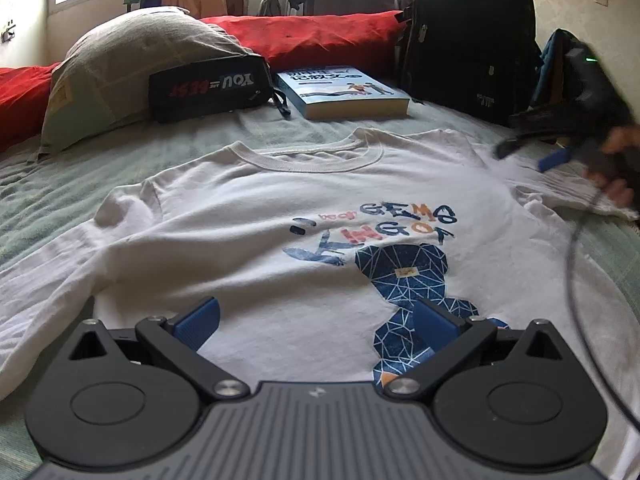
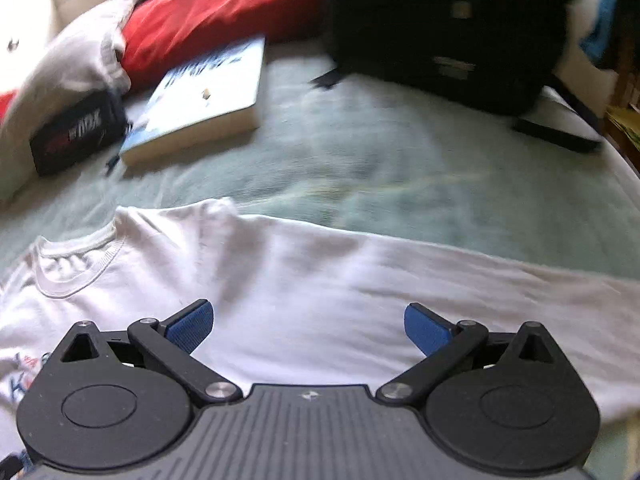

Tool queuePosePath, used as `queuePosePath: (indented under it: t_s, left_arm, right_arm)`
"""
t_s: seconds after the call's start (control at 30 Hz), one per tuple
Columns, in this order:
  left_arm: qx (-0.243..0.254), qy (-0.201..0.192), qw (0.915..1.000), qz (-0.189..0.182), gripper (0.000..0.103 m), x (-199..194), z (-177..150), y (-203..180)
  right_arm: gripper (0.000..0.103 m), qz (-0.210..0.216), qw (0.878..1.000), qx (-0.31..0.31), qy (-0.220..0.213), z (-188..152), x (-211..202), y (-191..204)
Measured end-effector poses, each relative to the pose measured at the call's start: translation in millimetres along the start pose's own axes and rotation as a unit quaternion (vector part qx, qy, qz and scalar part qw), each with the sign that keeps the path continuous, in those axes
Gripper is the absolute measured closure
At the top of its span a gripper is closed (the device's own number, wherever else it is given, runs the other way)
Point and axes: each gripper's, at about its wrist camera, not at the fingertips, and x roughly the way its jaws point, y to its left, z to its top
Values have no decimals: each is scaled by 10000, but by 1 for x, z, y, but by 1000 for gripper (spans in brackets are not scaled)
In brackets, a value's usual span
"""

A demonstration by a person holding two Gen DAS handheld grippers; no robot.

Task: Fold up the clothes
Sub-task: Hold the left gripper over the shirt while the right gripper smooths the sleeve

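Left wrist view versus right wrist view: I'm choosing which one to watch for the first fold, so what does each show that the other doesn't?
Only the left wrist view shows the shirt's printed blue bear graphic in full, the shirt's other long sleeve, and the right gripper held by a hand over the far shoulder. Only the right wrist view shows the sleeve stretched flat across the green bedsheet. Both share the white shirt and its collar, the book, the black backpack and the red cushion. The left gripper is open too.
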Motion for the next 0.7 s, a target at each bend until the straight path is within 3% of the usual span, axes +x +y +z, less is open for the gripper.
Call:
queuePosePath:
  t_s: [0.17,0.37,0.53,0.7]
  left_arm:
    - [-60,54,10000,-45,1,3,0,3]
    - [-80,85,9999,-26,1,4,-1,4]
    - [-36,49,10000,-14,1,2,-1,2]
    - [24,105,9998,-147,1,4,-1,0]
  right_arm:
    - [0,-509,9985,8,-181,19,44,8]
    - [0,-438,9969,432,-492,34,40,1]
    - [0,-147,9990,86,-411,13,-1,10]
    - [0,-55,9987,41,-504,-44,-41,11]
